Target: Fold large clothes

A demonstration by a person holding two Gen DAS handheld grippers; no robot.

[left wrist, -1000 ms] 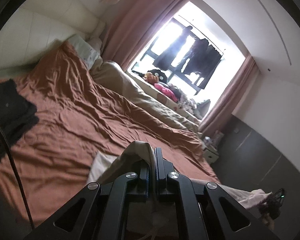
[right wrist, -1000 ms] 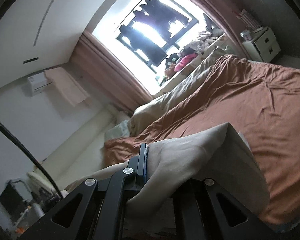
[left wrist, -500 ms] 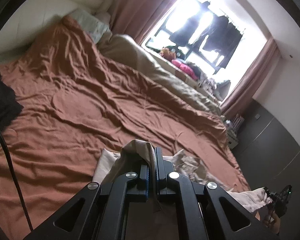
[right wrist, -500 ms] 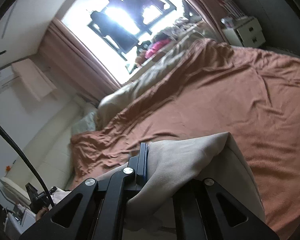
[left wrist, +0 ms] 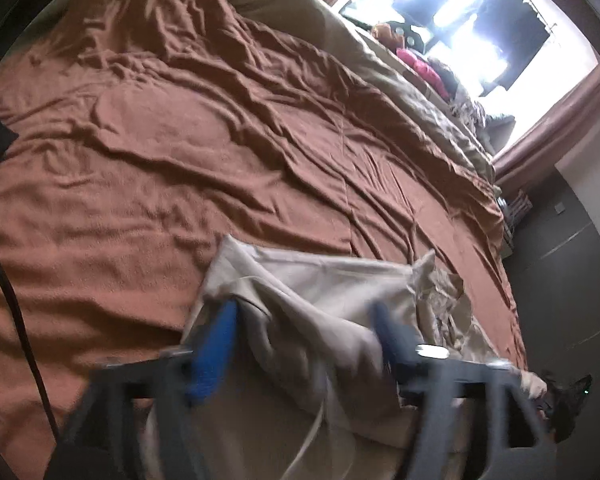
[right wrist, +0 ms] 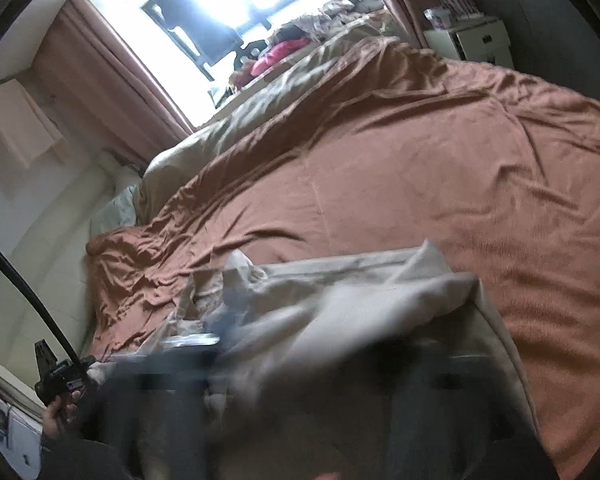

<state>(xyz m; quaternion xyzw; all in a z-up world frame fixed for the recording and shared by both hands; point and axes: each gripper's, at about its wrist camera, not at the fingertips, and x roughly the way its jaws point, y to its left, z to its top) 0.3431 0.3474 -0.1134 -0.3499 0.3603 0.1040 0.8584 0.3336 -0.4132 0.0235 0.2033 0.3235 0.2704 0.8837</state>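
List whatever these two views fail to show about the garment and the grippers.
- Right gripper: right wrist view, motion blur smears its fingers and the garment drapes over them, so open or shut is unclear.
- Garment's near part: left wrist view, cut off by the bottom edge and hidden behind the open left gripper.
- Garment type: undecidable, crumpled and blurred in both views.

blown-out window (left wrist: 460, 12) backlight; foreground motion-blurred, edges vignetted.
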